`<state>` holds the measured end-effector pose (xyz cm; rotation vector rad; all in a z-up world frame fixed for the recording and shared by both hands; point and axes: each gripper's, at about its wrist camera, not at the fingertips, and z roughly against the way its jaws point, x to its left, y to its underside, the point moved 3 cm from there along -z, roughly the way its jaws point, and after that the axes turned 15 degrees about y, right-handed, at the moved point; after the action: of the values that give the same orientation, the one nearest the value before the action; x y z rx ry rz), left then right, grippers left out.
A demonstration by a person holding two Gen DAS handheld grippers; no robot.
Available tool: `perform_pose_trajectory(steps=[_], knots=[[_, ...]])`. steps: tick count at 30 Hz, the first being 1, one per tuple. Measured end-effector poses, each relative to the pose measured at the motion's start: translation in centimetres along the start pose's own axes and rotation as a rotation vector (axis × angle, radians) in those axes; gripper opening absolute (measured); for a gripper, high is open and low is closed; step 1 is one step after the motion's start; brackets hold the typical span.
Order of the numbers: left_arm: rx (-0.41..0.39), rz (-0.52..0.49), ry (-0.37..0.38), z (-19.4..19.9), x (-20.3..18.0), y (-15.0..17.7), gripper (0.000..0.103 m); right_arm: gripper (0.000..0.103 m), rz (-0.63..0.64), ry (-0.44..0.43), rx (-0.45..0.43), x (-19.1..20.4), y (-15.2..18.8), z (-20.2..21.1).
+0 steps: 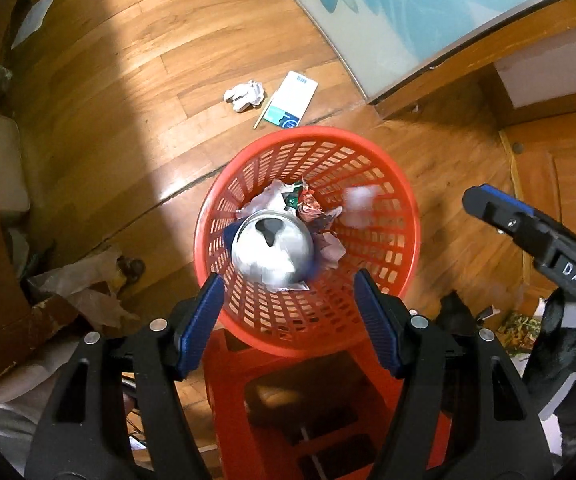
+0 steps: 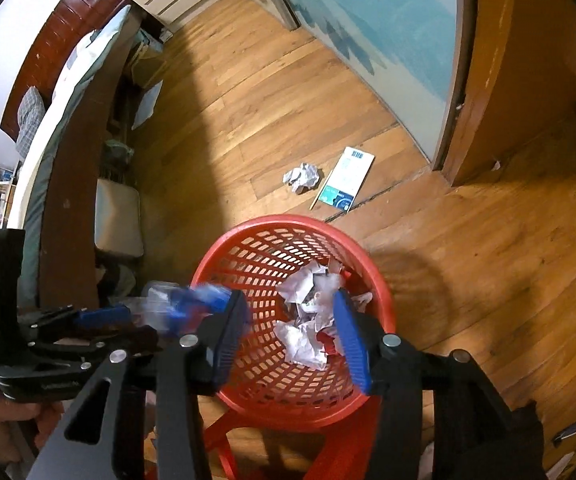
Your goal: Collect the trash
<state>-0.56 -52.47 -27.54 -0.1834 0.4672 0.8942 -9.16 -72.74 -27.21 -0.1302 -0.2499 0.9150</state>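
A red mesh basket (image 1: 368,152) stands on a red stool (image 1: 224,376), holding crumpled paper (image 1: 272,200). My left gripper (image 1: 288,296) is open above the basket's near rim; a silver can (image 1: 272,246), motion-blurred, is in the air just beyond its fingertips, over the basket. A white paper wad (image 1: 362,204) is also blurred over the basket. My right gripper (image 2: 292,332) is open and empty over the same basket (image 2: 248,248). The can (image 2: 184,308) shows blurred at the left gripper's tip (image 2: 100,316). A crumpled paper ball (image 1: 244,95) (image 2: 302,176) and a white-teal carton (image 1: 292,98) (image 2: 348,180) lie on the floor beyond.
Wooden floor (image 1: 136,60) all around. A glass door with blue leaf pattern (image 1: 428,4) is at the far right. A bed with wooden frame (image 2: 68,184) runs along the left. Paper and clutter (image 1: 84,288) lie left of the stool. Scraps (image 2: 568,436) lie at the right.
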Motion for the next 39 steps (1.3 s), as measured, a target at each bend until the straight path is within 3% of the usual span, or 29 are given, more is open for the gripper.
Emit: perform_pose_trajectory(steps=[3,13,16,20,21,24,25,27,29,33,36,39], knots=[[-0.005,0.004,0.001,0.1,0.1,0.1,0.074,0.047,-0.005,0.003,-0.01,-0.1,-0.5,0.6],[-0.079,0.003,0.035,2.6,-0.3,0.0,0.074,0.047,0.027,0.003,-0.066,2.4,-1.9,3.0],[-0.146,-0.008,0.053,5.1,-0.3,-0.2,0.074,0.047,0.048,0.003,-0.108,3.7,-3.2,4.5],[-0.366,-0.058,-0.004,13.5,0.6,-0.2,0.074,0.047,0.066,-0.022,-0.195,6.7,-6.0,7.9],[-0.46,-0.046,0.004,17.4,1.7,0.2,0.074,0.047,0.079,-0.031,-0.229,8.1,-6.9,9.1],[-0.645,-0.019,-0.008,25.7,4.7,2.3,0.076,0.053,0.093,-0.072,-0.294,12.5,-8.7,12.2],[-0.689,-0.022,-0.032,27.8,5.4,3.0,0.081,0.056,0.108,-0.093,-0.318,14.7,-9.2,13.3],[-0.806,-0.025,-0.152,33.0,7.6,5.5,0.085,0.06,0.144,-0.142,-0.352,18.7,-9.6,15.1],[-0.875,0.002,-0.221,36.6,10.1,7.9,0.086,0.062,0.184,-0.183,-0.394,22.7,-10.0,16.9],[-0.987,0.052,-0.273,41.5,15.4,13.4,0.086,0.067,0.227,-0.261,-0.462,31.3,-10.3,20.1],[-1.031,0.081,-0.316,43.1,18.9,16.9,0.091,0.079,0.263,-0.303,-0.5,37.1,-9.1,22.0],[-1.053,0.135,-0.384,43.6,22.2,19.5,0.093,0.082,0.323,-0.325,-0.536,43.0,-6.1,23.1]])
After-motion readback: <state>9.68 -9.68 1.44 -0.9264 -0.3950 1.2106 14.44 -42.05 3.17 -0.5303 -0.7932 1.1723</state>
